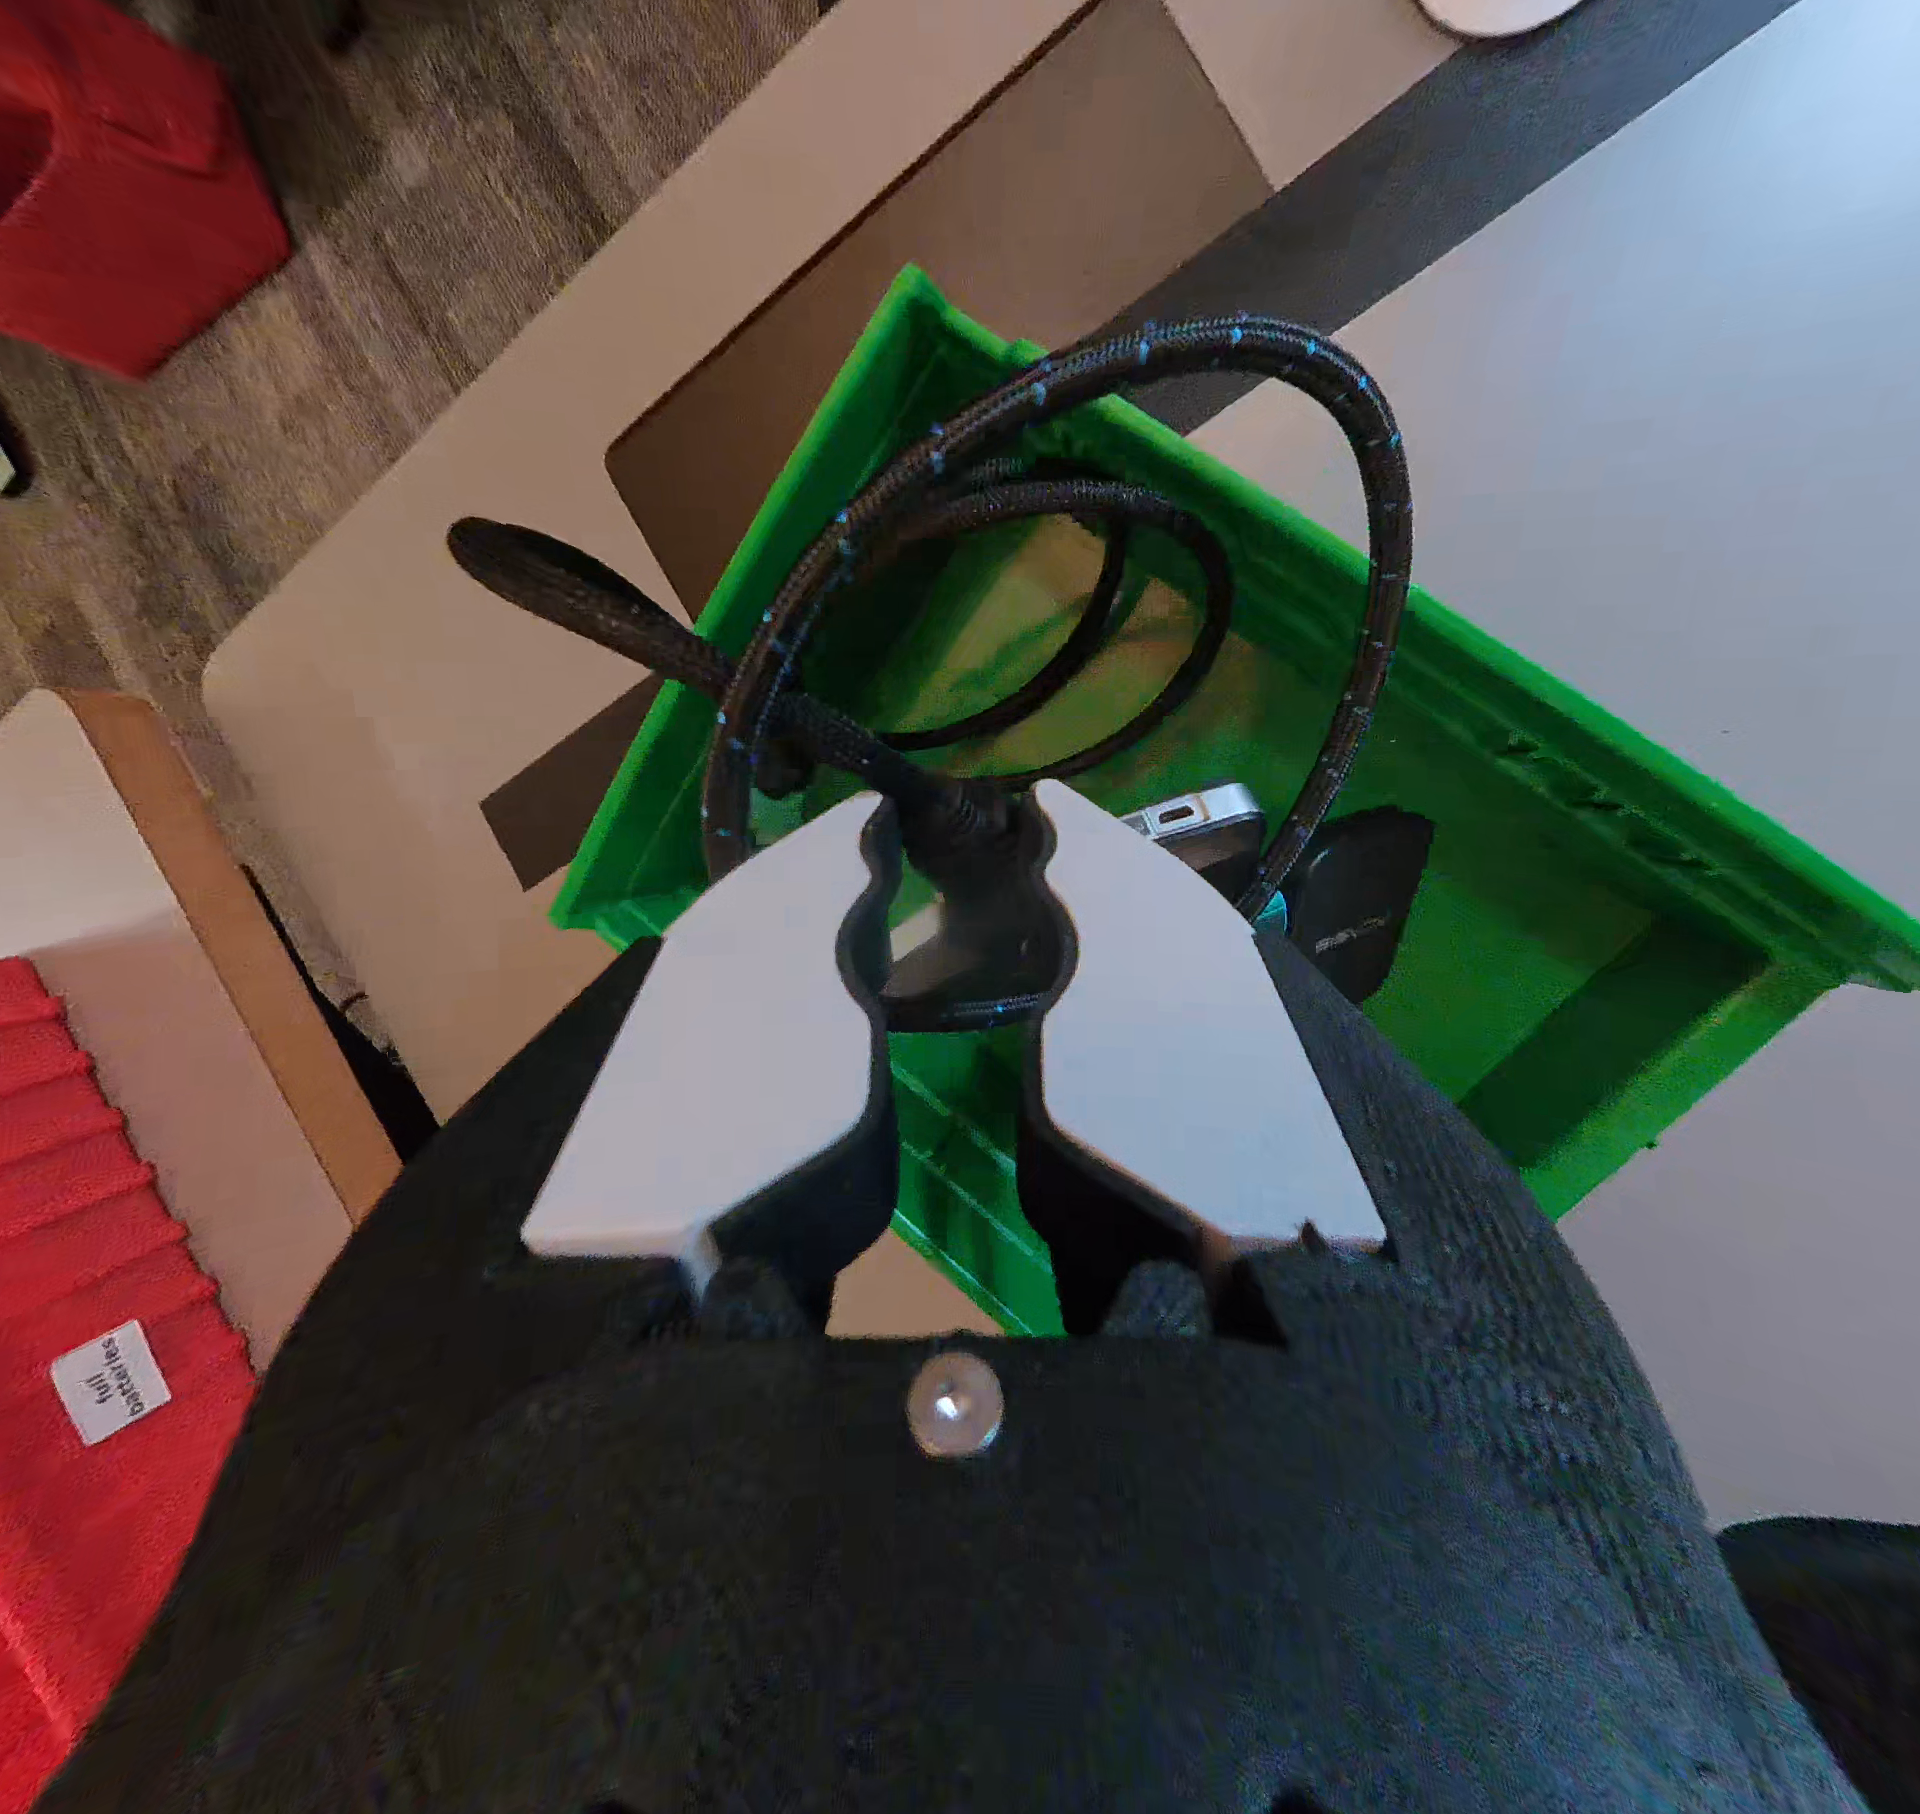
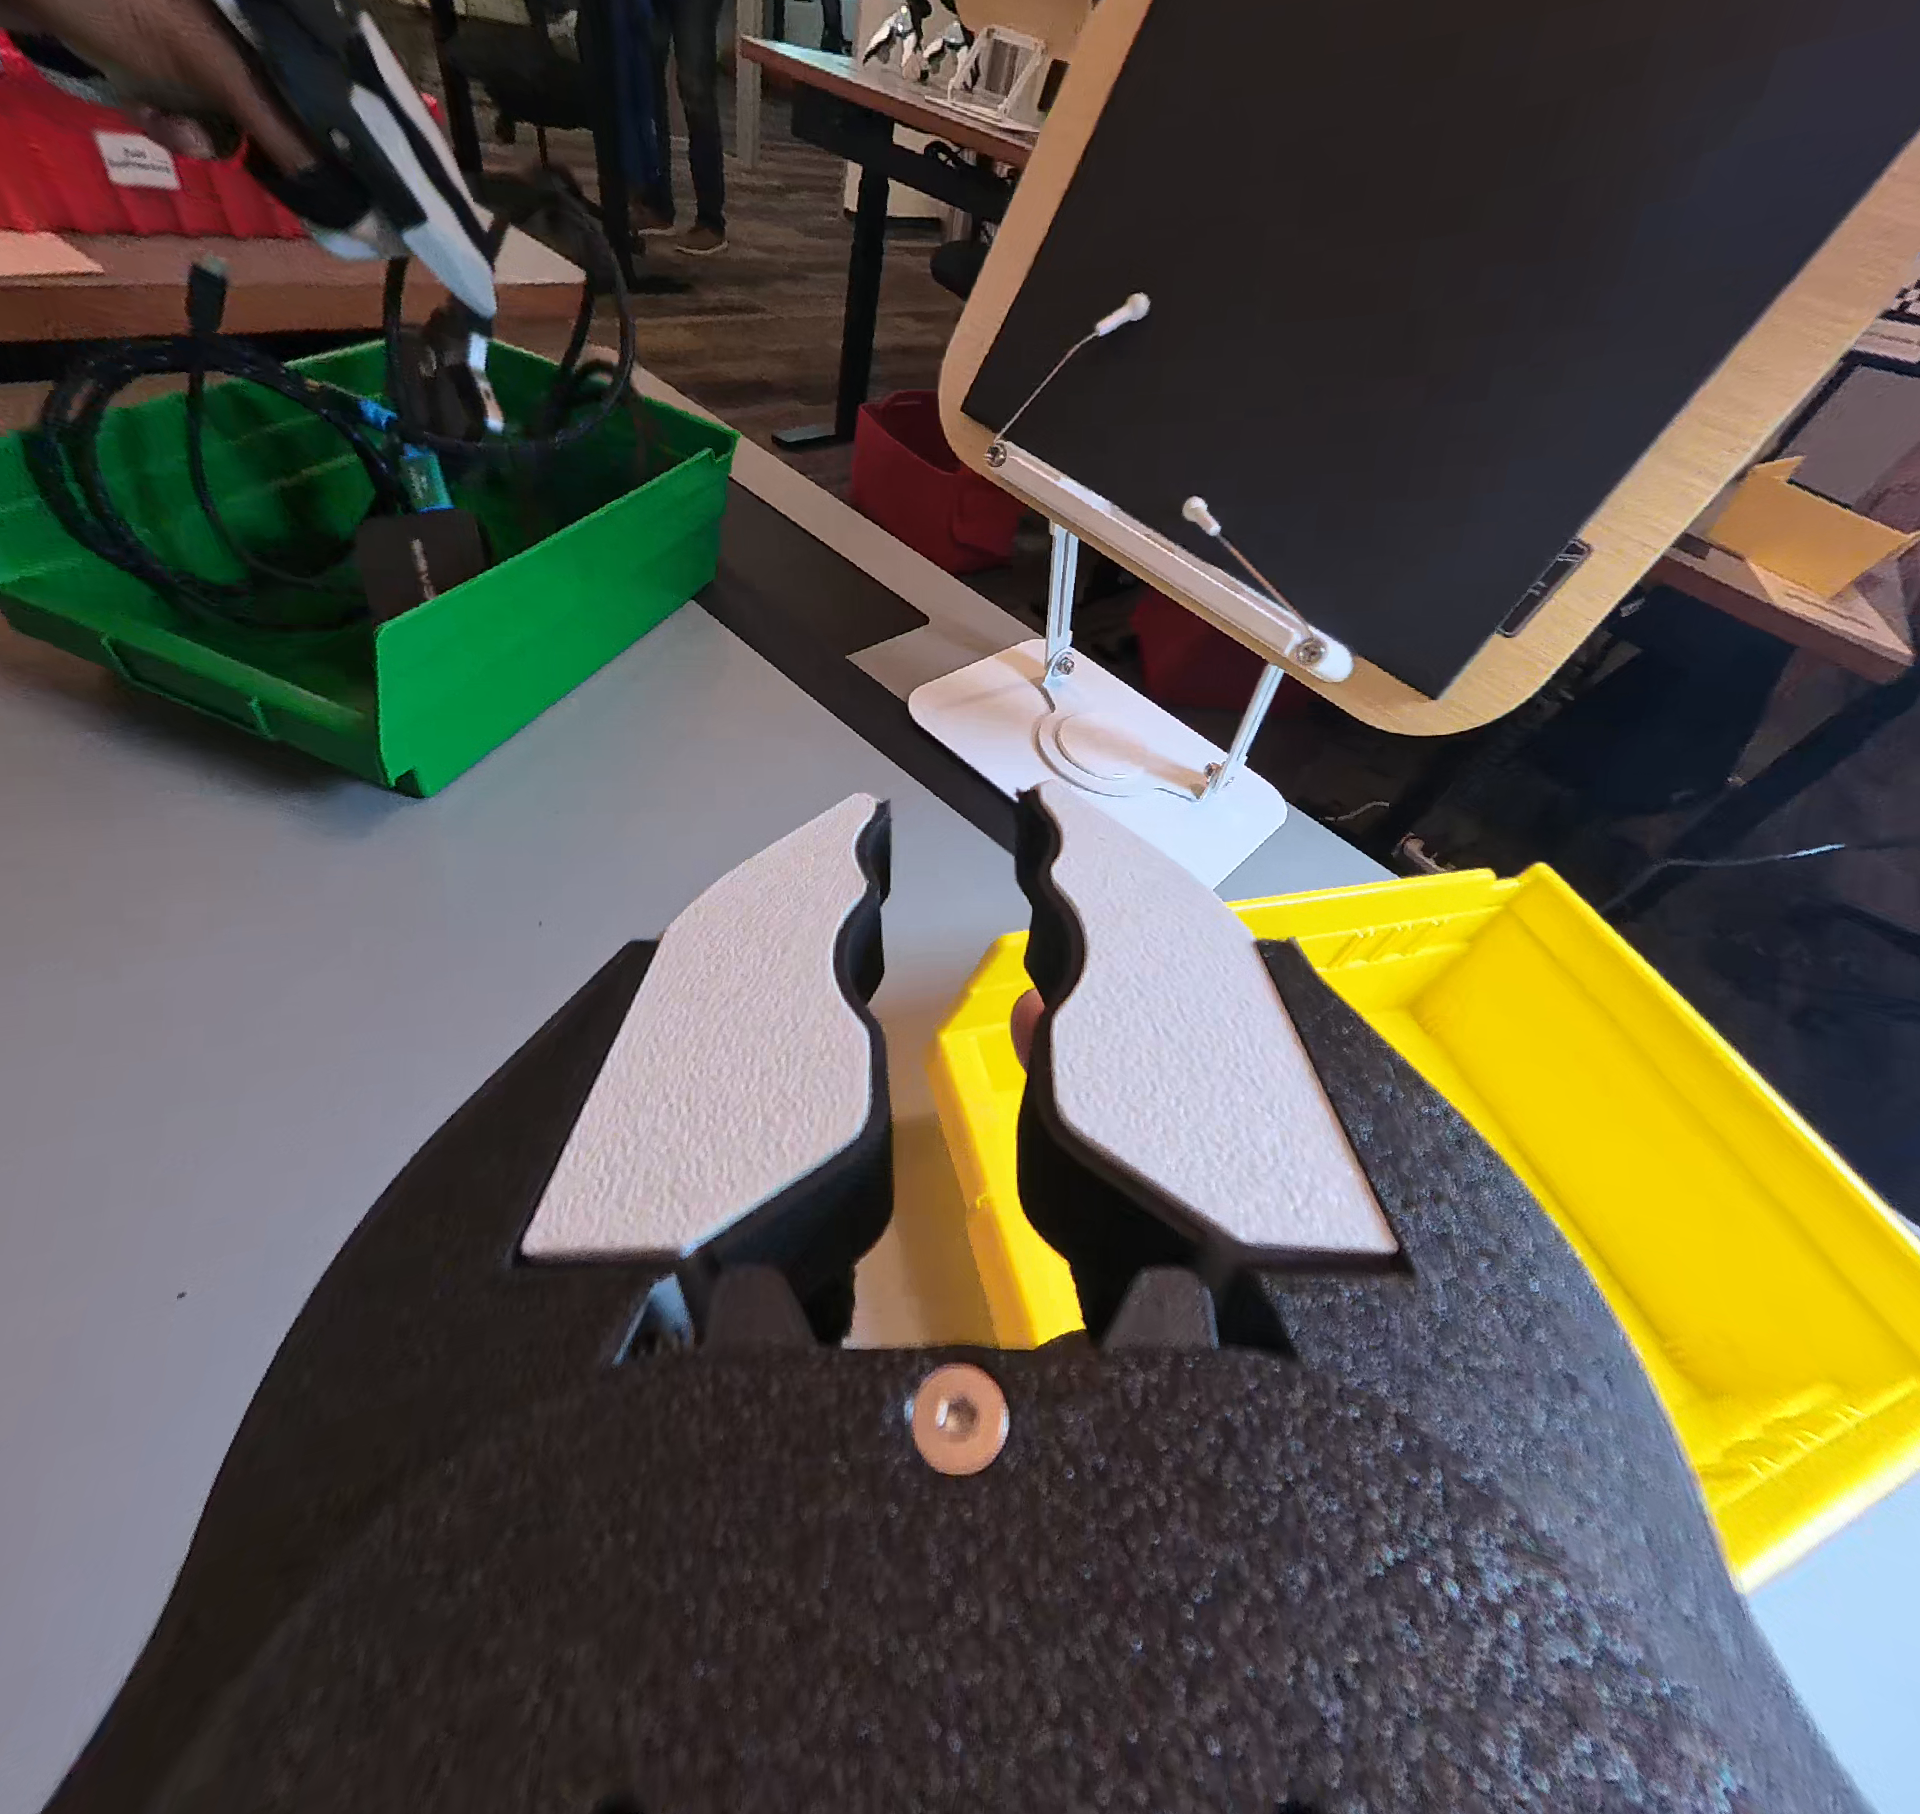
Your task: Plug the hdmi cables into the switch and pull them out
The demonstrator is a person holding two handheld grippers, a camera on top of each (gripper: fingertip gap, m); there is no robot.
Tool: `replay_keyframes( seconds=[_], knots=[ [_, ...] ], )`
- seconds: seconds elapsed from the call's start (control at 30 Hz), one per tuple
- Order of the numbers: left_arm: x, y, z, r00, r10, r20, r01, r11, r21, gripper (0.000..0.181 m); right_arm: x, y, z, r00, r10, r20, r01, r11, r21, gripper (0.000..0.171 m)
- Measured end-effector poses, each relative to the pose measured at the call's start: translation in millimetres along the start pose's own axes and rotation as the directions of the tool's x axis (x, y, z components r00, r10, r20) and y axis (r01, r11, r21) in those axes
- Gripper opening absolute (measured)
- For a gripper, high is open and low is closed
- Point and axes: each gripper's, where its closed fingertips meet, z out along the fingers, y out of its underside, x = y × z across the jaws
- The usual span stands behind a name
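**Left tool grips cable over green bin**

Left wrist view: the left tool (image 1: 961, 814) is clenched on the plug end of a black braided HDMI cable with blue flecks (image 1: 1387, 559), whose loops rise above the green plastic bin (image 1: 1507, 788). A silver-and-black switch box (image 1: 1205, 819) lies inside the bin.

Right wrist view: the right tool (image 2: 954, 814) is released and holds nothing, above the grey worktop (image 2: 312, 933), beside a yellow plastic bin (image 2: 1558, 1089).

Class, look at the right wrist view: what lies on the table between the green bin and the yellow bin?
Nothing: in the right wrist view the grey table is bare between the green bin and the yellow bin. Only the open right gripper hangs over that stretch.
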Motion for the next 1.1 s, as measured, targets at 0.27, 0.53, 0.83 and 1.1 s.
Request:
replay_keyframes(
  seconds=[0.27,0.53,0.83,1.1],
  knots=[
    [-2,-22,-44,1.0,-0.016,-0.018,0.02,0.971,0.239,0.021,-10,5,4,0.998,-0.041,0.037,0.042,0.999,-0.019,0.023],
    [11,2,4,0.999,0.046,0.025,-0.048,0.992,0.115,0.023,-21,8,8,0.996,-0.049,0.068,0.051,0.998,-0.029,0.023],
    [38,-19,-22,0.938,0.303,0.165,-0.331,0.925,0.183,0.044,-20,13,9,0.995,-0.058,0.081,0.061,0.998,-0.035,0.023],
    [126,82,24,0.793,0.597,-0.123,-0.609,0.777,-0.157,0.046,-29,8,7,0.989,-0.111,0.093,0.114,0.993,-0.025,0.023]
  ],
)
